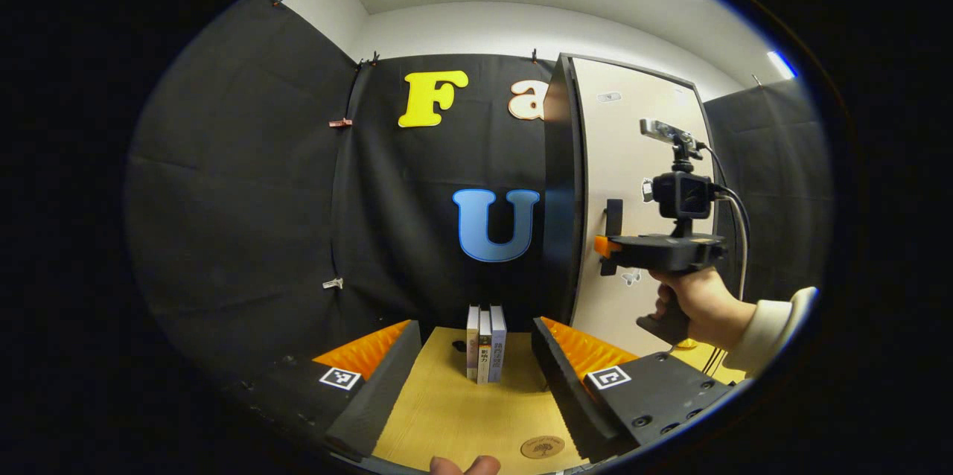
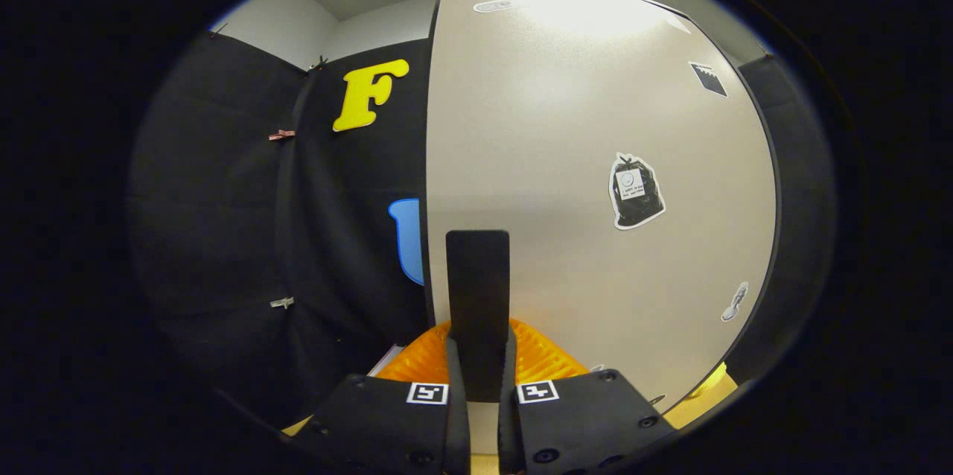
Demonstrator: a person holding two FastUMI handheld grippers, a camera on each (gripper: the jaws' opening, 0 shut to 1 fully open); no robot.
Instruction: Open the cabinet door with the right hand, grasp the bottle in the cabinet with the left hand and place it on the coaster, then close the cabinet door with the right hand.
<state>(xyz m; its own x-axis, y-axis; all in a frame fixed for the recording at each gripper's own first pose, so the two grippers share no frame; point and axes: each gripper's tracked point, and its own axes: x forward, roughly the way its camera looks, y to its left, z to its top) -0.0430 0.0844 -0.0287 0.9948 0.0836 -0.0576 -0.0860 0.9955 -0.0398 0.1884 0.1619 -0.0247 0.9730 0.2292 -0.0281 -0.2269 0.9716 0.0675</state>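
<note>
A tall cabinet stands at the right, its beige door (image 1: 640, 185) looking closed and hiding the inside. In the right gripper view my right gripper (image 2: 478, 347) is shut on the door's black vertical handle (image 2: 478, 274), one finger on each side. The left gripper view shows that same right gripper (image 1: 604, 246), held by a hand (image 1: 703, 307), at the handle (image 1: 613, 211). My left gripper (image 1: 474, 326) hangs open over the wooden table (image 1: 447, 415) with nothing between its fingers. A round wooden coaster (image 1: 542, 447) lies on the table near the front edge.
Three books (image 1: 485, 352) stand upright in the middle of the table, left of the cabinet. Black cloth walls close the booth behind and to the left. A black sticker (image 2: 636, 192) sits on the door.
</note>
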